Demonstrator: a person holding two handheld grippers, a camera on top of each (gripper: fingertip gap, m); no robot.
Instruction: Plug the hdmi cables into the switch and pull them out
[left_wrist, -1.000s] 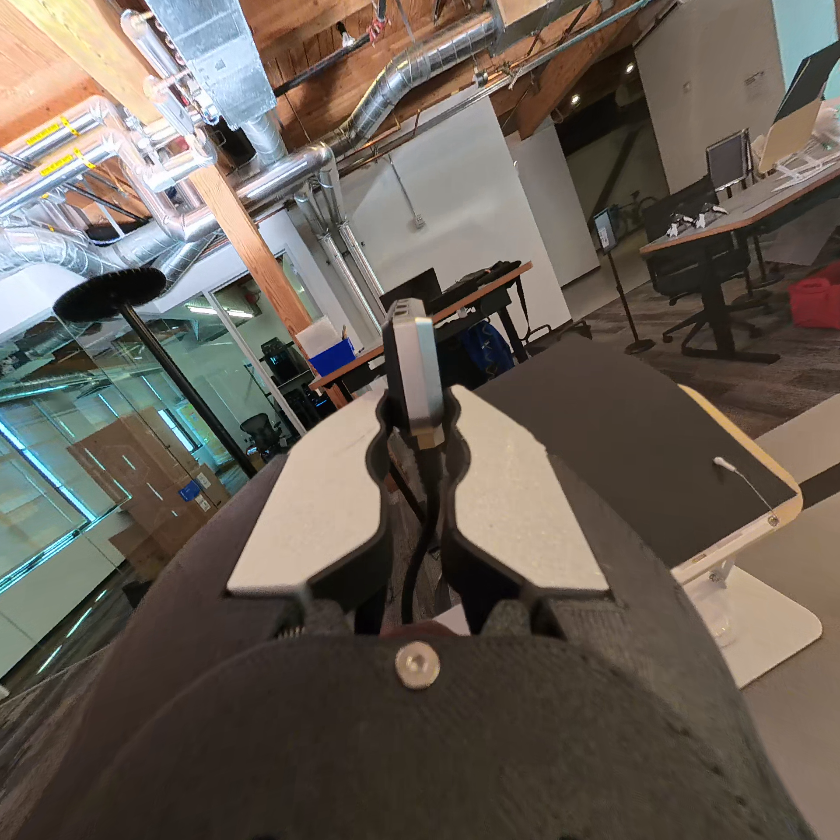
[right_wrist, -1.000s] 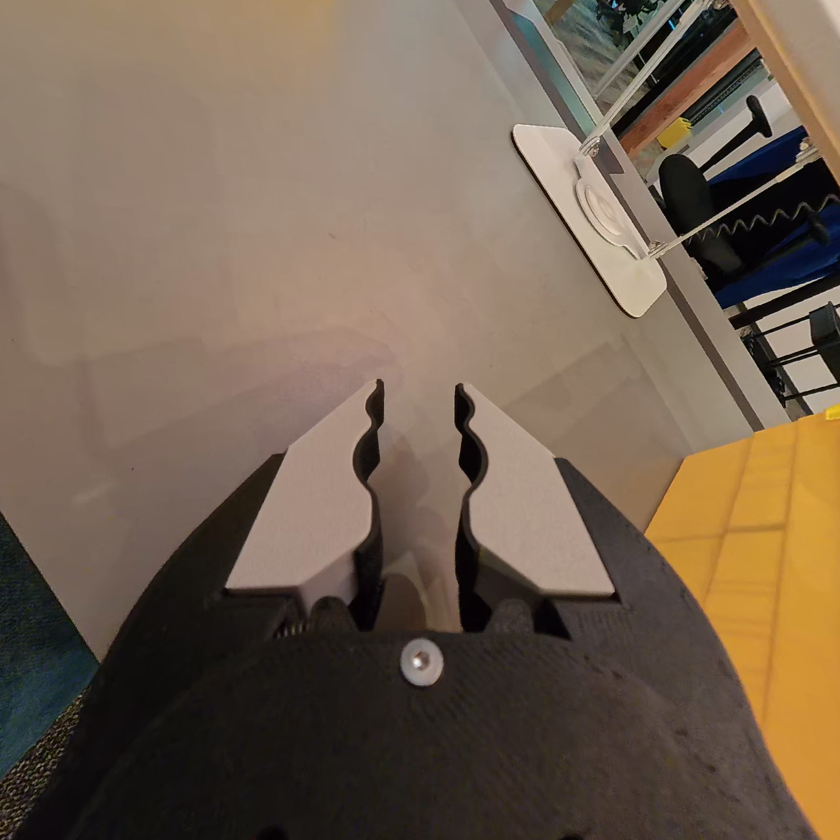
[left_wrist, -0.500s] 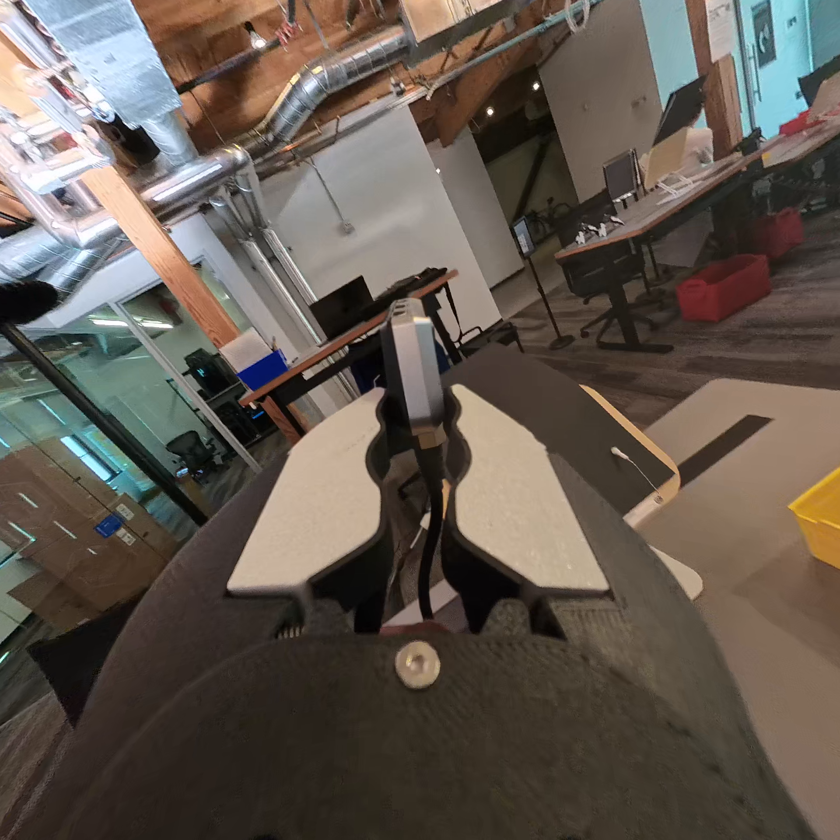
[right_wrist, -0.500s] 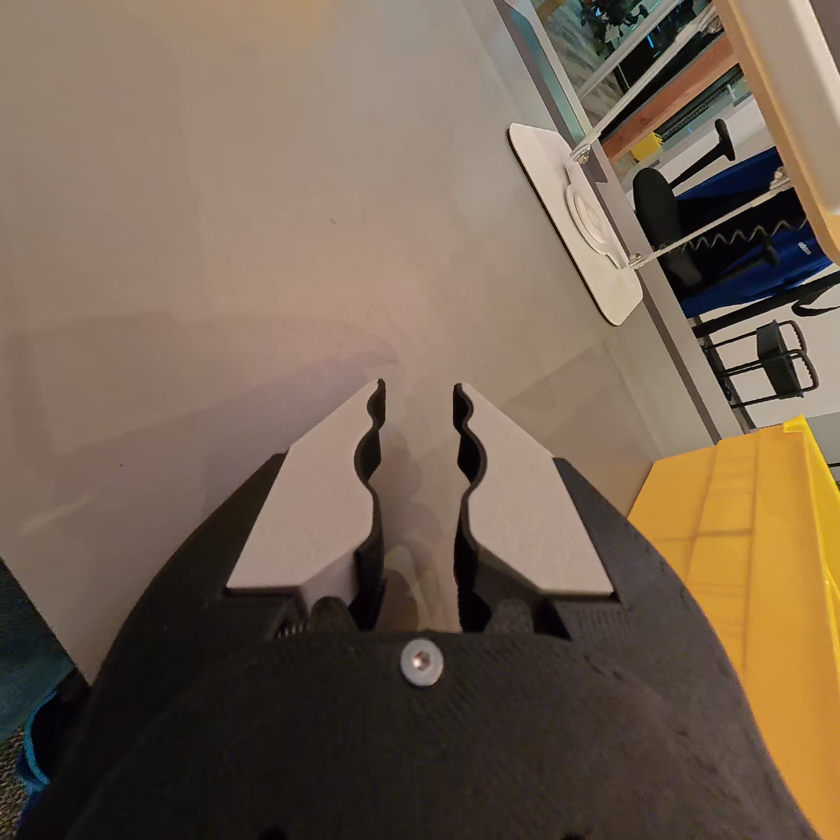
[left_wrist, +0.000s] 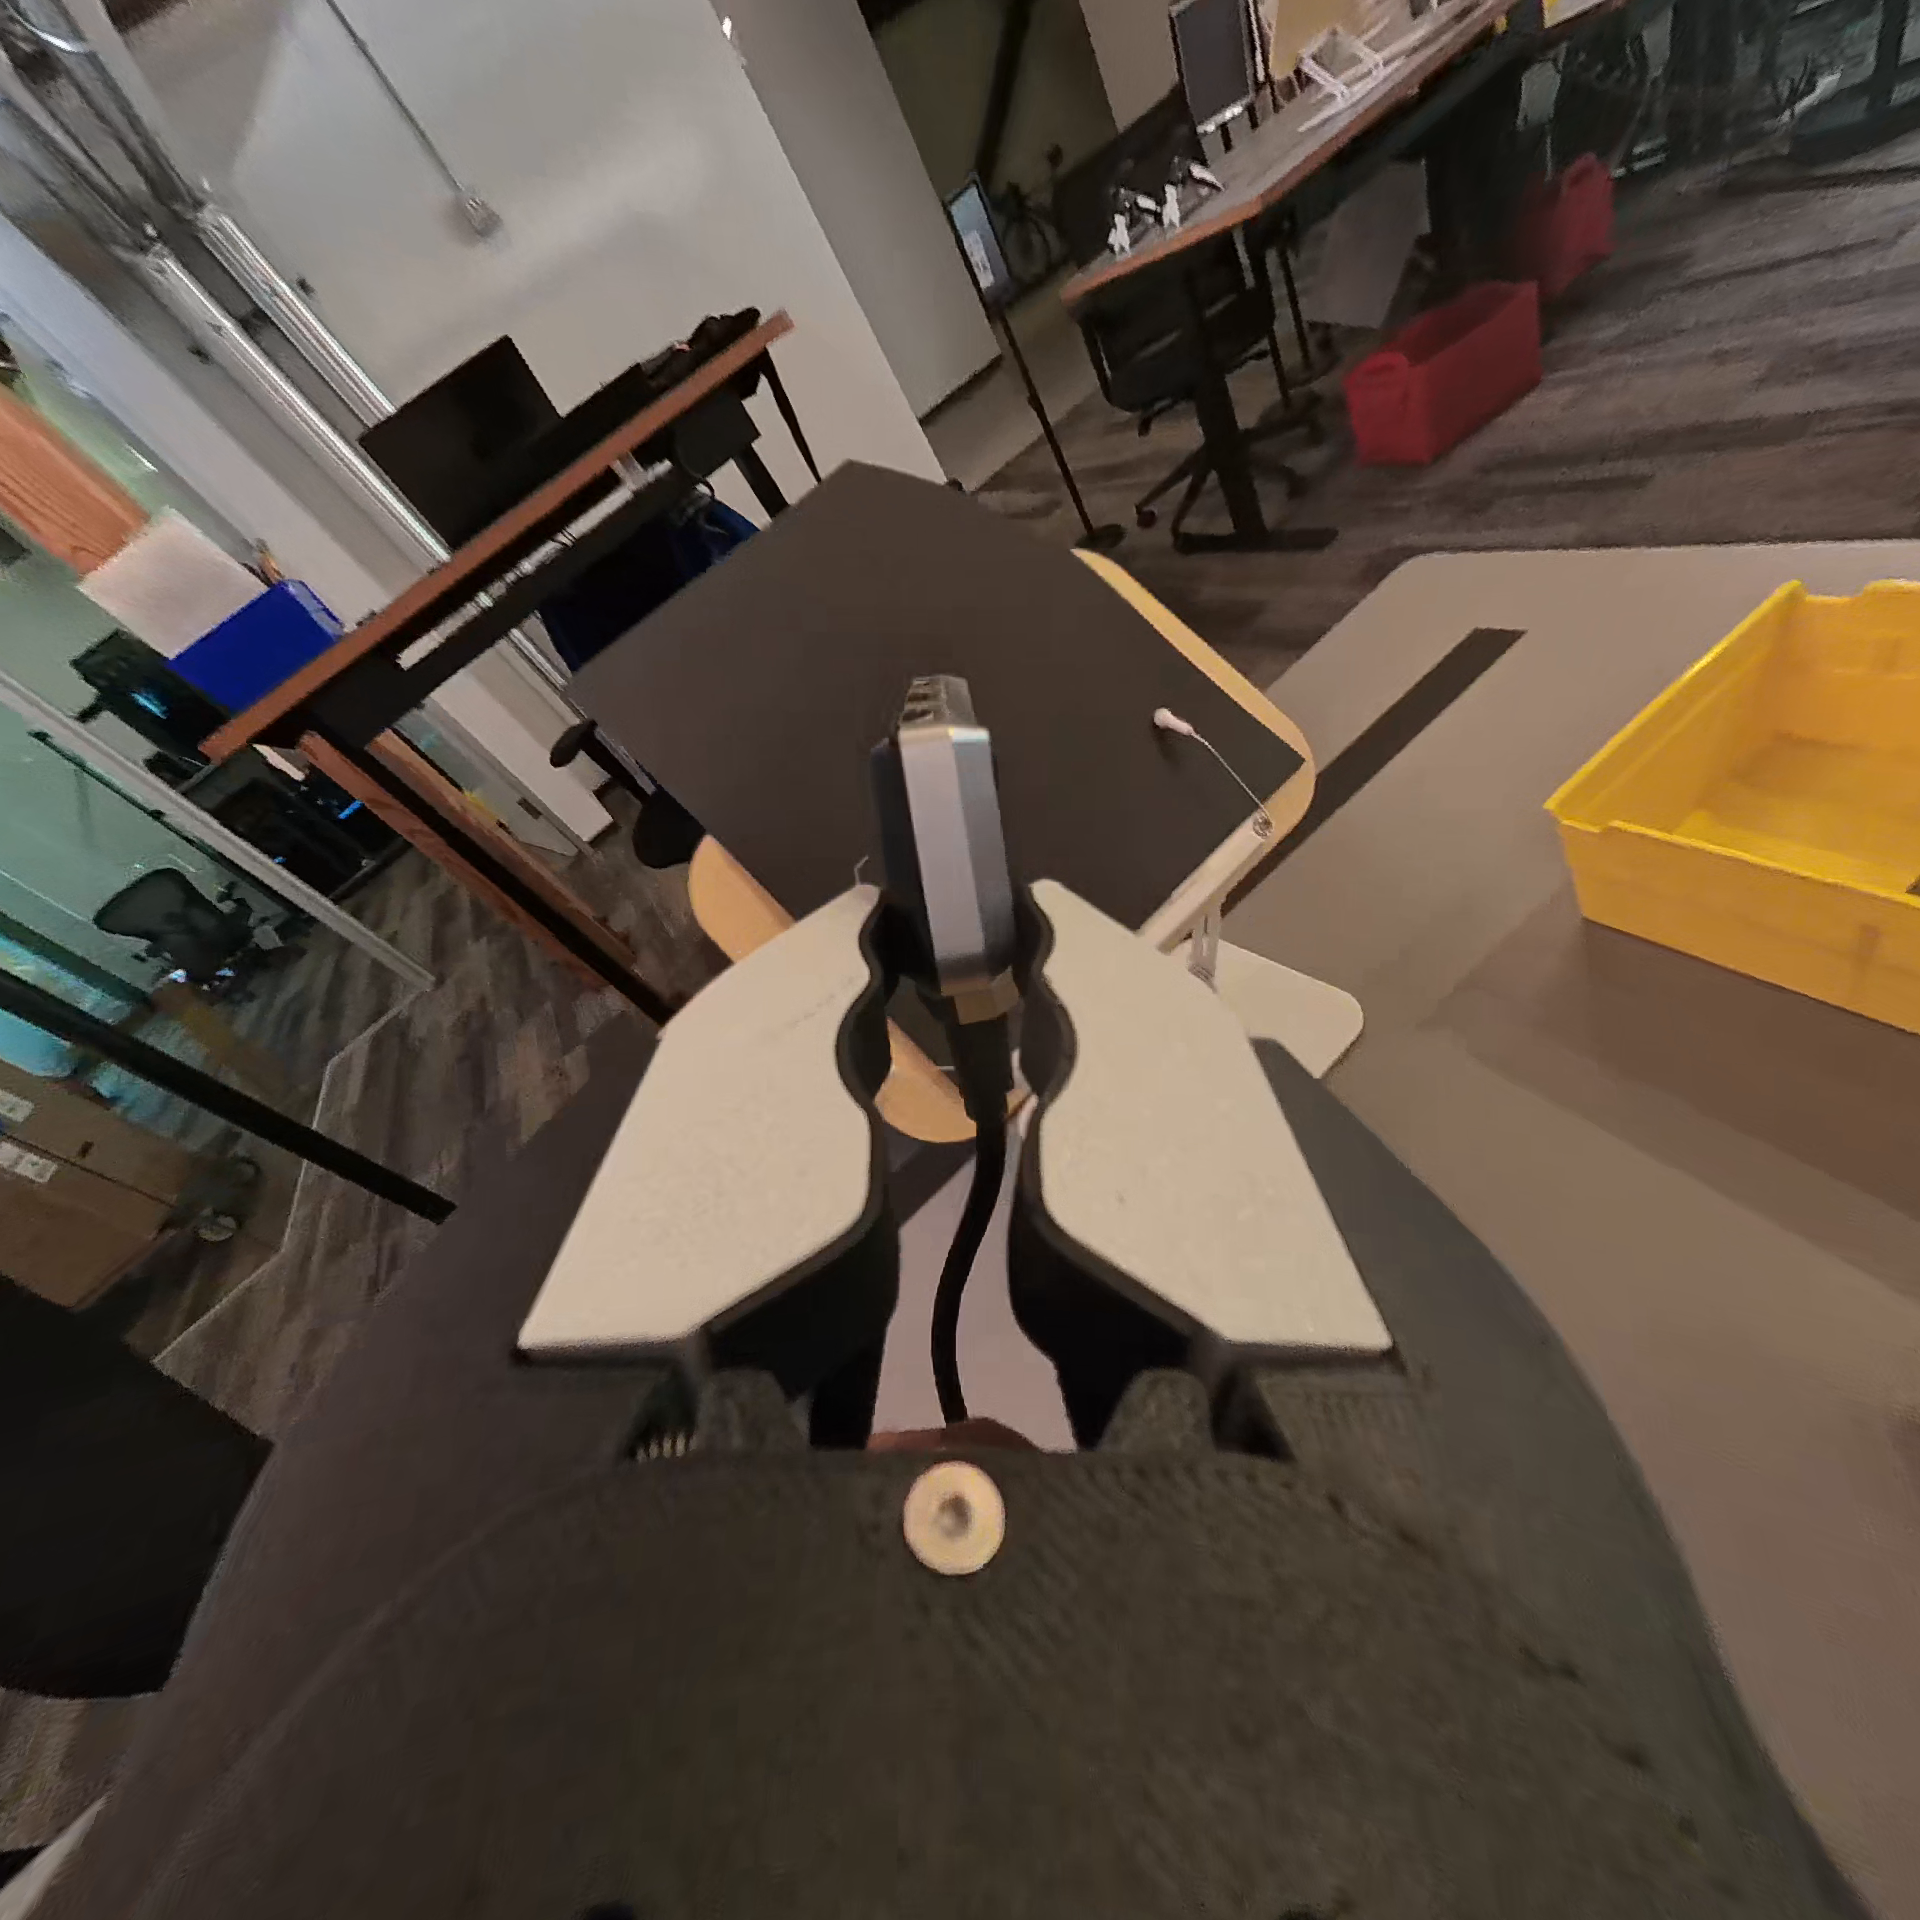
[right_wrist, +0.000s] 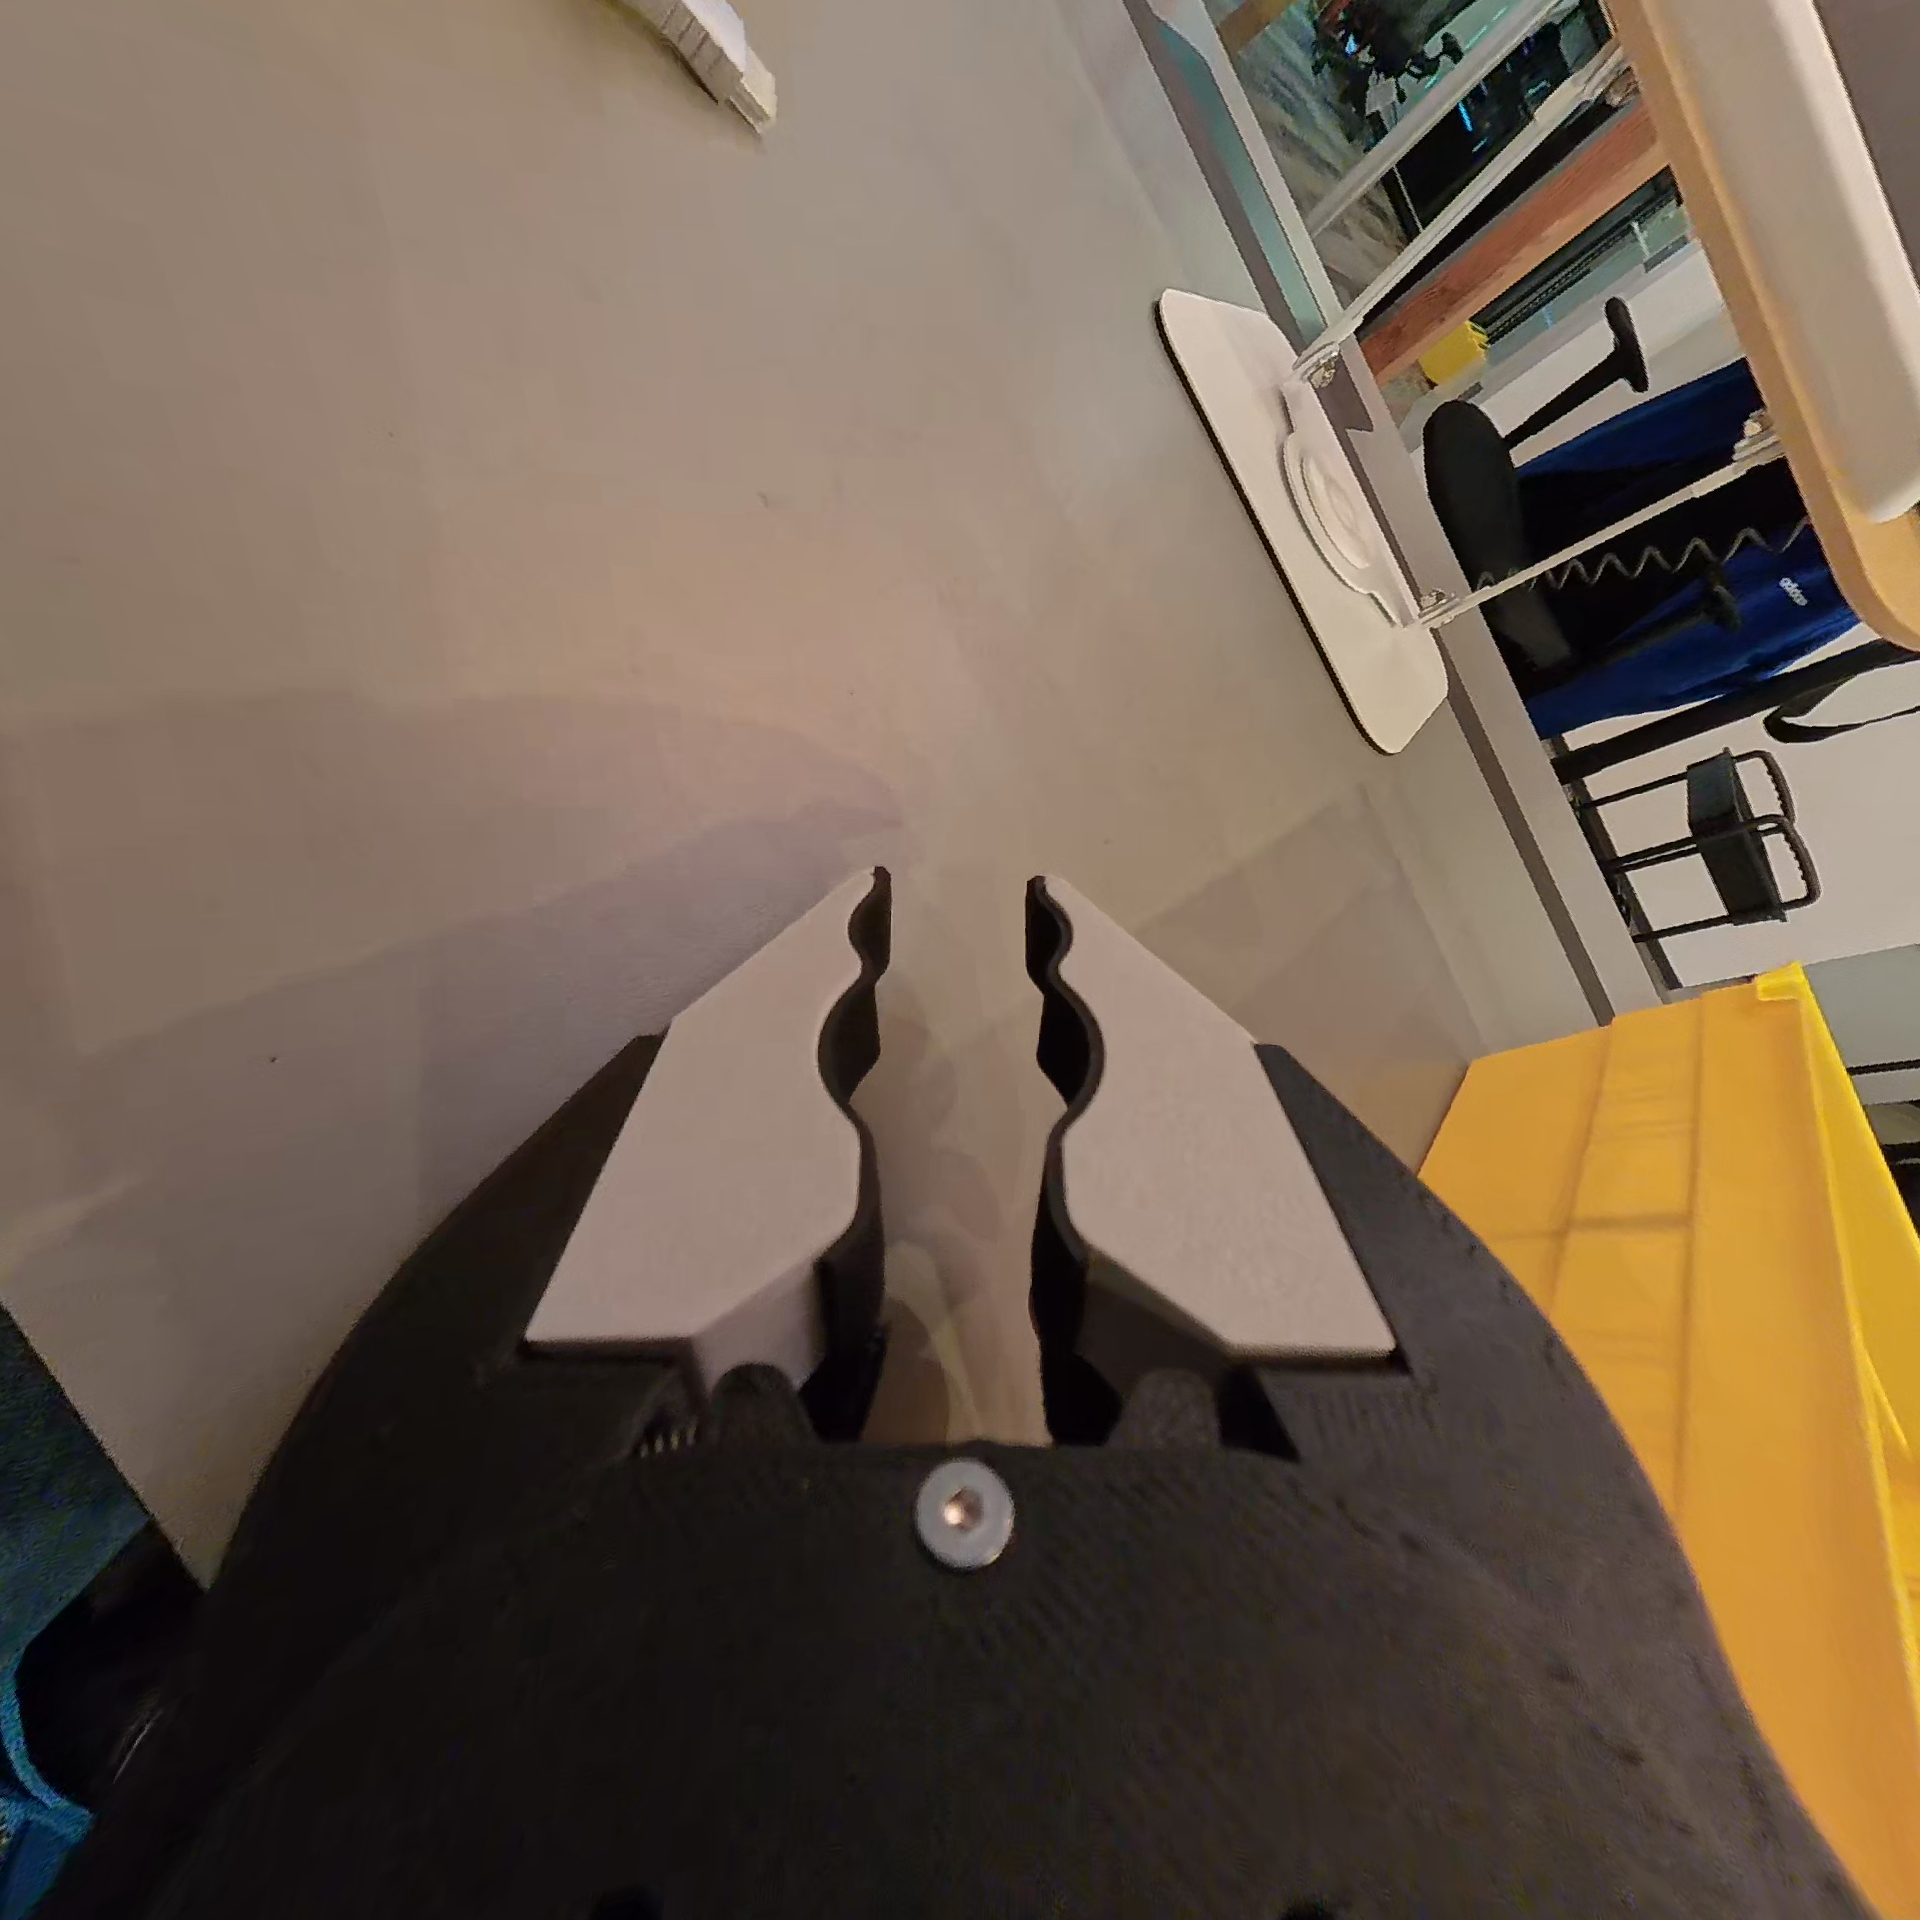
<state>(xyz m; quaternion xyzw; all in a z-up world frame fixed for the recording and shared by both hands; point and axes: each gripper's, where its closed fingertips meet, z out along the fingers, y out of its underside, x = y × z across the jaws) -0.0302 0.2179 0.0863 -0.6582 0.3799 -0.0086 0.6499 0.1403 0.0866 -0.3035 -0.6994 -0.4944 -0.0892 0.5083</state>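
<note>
Switch (left_wrist: 943, 831) sits pinched edge-on in your left gripper (left_wrist: 954, 914), raised above the grey table (left_wrist: 1662, 1195), its black cable (left_wrist: 961, 1278) trailing back between the fingers. Your right gripper (right_wrist: 956, 894) is spread and holds nothing, pointing down at the table (a yellow bin (right_wrist: 1704, 1299) lies just to its right)

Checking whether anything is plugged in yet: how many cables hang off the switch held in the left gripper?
1. A black cable leaves the near end of the switch and runs back between the left gripper fingers. The far-end ports look empty; its hidden side may carry more.
</note>
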